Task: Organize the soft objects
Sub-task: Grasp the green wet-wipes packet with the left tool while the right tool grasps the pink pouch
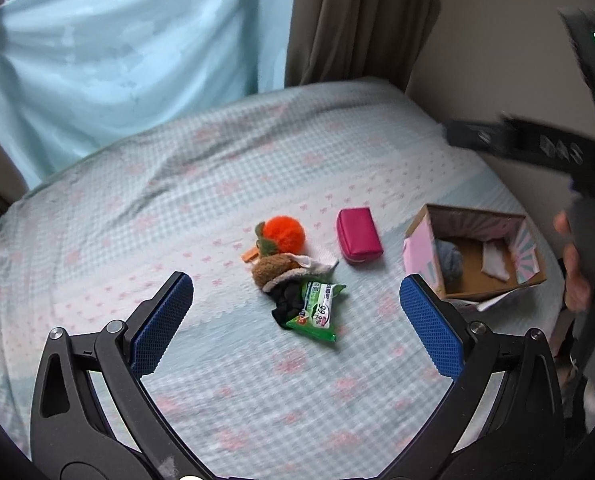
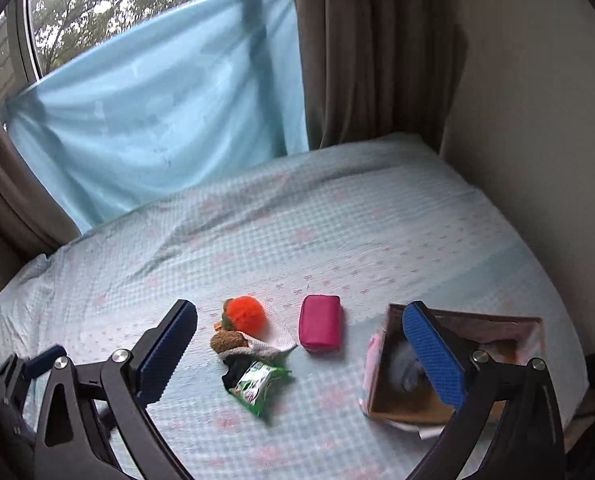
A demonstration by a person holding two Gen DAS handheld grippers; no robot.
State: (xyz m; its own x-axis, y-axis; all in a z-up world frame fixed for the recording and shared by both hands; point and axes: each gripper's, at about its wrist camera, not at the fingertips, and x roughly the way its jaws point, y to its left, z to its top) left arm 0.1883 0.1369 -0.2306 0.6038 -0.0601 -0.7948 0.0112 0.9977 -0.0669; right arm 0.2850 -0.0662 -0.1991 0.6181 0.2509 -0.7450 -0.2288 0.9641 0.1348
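A small pile lies mid-bed: an orange pompom [image 1: 285, 234] [image 2: 246, 313], a brown fuzzy piece [image 1: 275, 270] [image 2: 227, 340], a white cloth [image 1: 317, 263], a black cloth [image 1: 287, 300] and a green wipes pack [image 1: 319, 310] [image 2: 257, 386]. A pink pouch [image 1: 358, 235] [image 2: 320, 327] lies to the right of the pile. An open cardboard box [image 1: 477, 254] [image 2: 381, 376] at the right holds a grey fluffy item [image 1: 449, 260] and a white cloth [image 1: 493, 260]. My left gripper [image 1: 296, 320] is open and empty, above the bed near the pile. My right gripper [image 2: 299, 354] is open and empty, its right finger over the box.
The bed [image 1: 177, 200] has a light blue checked sheet with pink bows. A blue cloth [image 1: 117, 60] hangs behind it, brown curtains [image 1: 357, 20] beside it, and a wall [image 2: 537, 120] runs along the right edge. The right-hand gripper body [image 1: 589, 152] shows at the right of the left wrist view.
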